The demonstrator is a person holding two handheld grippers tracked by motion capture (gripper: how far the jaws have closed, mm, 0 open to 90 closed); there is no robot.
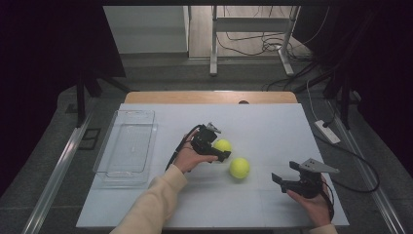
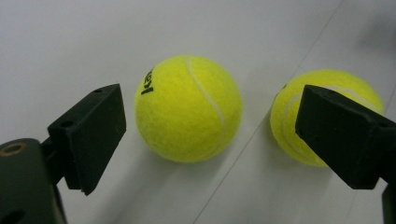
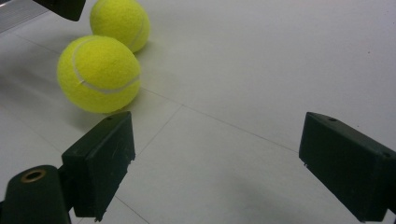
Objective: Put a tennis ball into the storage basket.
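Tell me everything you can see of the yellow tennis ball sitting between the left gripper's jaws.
The yellow felt tennis ball is round and fuzzy, with a white curved seam and black printed lettering on its side. It looks intact and rests on the white table. The left gripper has its black jaws spread wide on either side of the ball, touching neither side. A second yellow tennis ball lies close beside it, with a narrow gap between them.
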